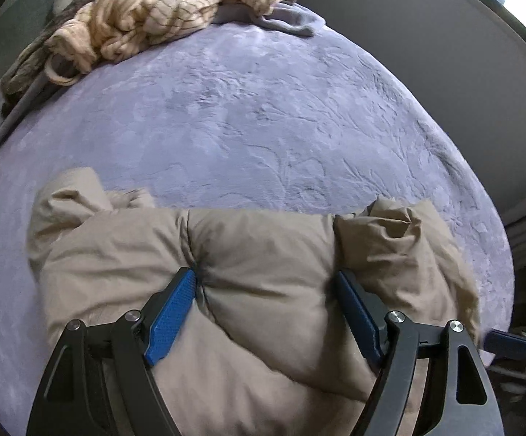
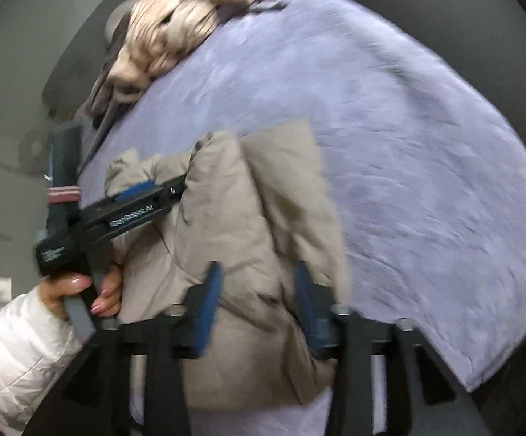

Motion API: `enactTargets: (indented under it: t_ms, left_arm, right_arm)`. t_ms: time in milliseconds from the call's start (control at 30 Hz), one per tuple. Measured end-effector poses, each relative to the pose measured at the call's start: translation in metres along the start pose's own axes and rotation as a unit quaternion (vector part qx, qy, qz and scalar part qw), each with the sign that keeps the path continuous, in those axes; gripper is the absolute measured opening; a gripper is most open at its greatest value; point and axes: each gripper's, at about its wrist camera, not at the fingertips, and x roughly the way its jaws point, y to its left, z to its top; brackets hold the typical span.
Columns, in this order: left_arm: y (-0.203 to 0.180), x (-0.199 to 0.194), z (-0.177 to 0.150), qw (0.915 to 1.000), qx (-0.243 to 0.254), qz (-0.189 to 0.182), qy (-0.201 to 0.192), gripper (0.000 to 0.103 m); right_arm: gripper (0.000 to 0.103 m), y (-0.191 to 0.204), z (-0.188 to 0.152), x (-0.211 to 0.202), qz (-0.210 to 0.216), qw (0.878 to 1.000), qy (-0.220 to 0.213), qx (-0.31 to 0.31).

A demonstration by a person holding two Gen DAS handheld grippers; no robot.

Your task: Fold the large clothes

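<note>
A puffy beige jacket (image 1: 263, 247) lies bunched and partly folded on the near part of a lavender plush bed cover (image 1: 263, 109). My left gripper (image 1: 264, 274) points down onto it, open, its blue pads standing wide on either side of one padded panel. In the right wrist view the jacket (image 2: 226, 200) is a folded bundle. My right gripper (image 2: 257, 267) hangs open over its near end, with fabric below the gap and nothing pinched. That view is blurred. One of the left gripper's fingers (image 2: 135, 190) rests on the jacket's left side.
A heap of cream striped clothes (image 1: 161, 11) and darker garments sits at the far left corner of the bed cover (image 2: 408, 145). A hand (image 2: 106, 290) in a white padded sleeve (image 2: 19, 345) holds the left gripper's handle. Grey walls rise beyond the bed.
</note>
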Motion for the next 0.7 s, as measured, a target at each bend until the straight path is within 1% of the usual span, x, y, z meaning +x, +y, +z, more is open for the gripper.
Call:
enactTargets:
  t_ms: [33, 133, 167, 200, 267, 333, 400, 433, 467, 567, 700]
  left_arm:
    - [0.003, -0.008, -0.002, 1.0, -0.004, 0.0, -0.001, 0.08]
    - [0.016, -0.029, -0.014, 0.9998, -0.017, 0.007, -0.001, 0.081]
    - [0.02, -0.035, -0.018, 0.9997, -0.02, 0.01, -0.003, 0.096]
    - [0.025, -0.044, -0.025, 0.9994, -0.028, 0.021, -0.009, 0.103]
    - [0.033, -0.054, -0.036, 0.9987, -0.042, 0.027, -0.008, 0.103]
    - [0.043, -0.06, -0.051, 0.9974, -0.067, 0.028, 0.003, 0.103]
    - [0.051, -0.064, -0.069, 0.9951, -0.091, 0.036, 0.015, 0.103]
    - [0.054, -0.065, -0.075, 0.994, -0.1, 0.039, 0.021, 0.103]
    - [0.057, -0.065, -0.082, 0.9926, -0.111, 0.041, 0.028, 0.103]
    - [0.062, -0.067, -0.102, 0.9877, -0.142, 0.048, 0.045, 0.103]
    - [0.063, -0.074, -0.118, 0.9818, -0.173, 0.064, 0.044, 0.103]
  right_arm:
    - [0.061, 0.004, 0.006, 0.009, 0.009, 1.0, 0.009, -0.003]
    - [0.061, 0.009, 0.017, 0.026, 0.028, 0.999, 0.03, 0.003]
    - [0.061, 0.009, 0.02, 0.032, 0.032, 0.999, 0.037, 0.007]
    - [0.06, 0.009, 0.021, 0.038, 0.038, 0.998, 0.046, 0.01]
    - [0.025, 0.009, 0.023, 0.049, 0.032, 0.997, 0.064, 0.008]
    - [0.024, 0.009, 0.022, 0.055, 0.012, 0.997, 0.074, -0.006]
    - [0.023, 0.005, 0.018, 0.061, -0.001, 0.996, 0.086, -0.018]
    - [0.02, 0.002, 0.017, 0.065, -0.005, 0.996, 0.092, -0.02]
    - [0.019, -0.001, 0.016, 0.067, -0.008, 0.995, 0.095, -0.02]
    - [0.019, -0.008, 0.014, 0.07, -0.007, 0.994, 0.105, -0.018]
    - [0.019, -0.007, 0.013, 0.066, 0.003, 0.993, 0.114, -0.029]
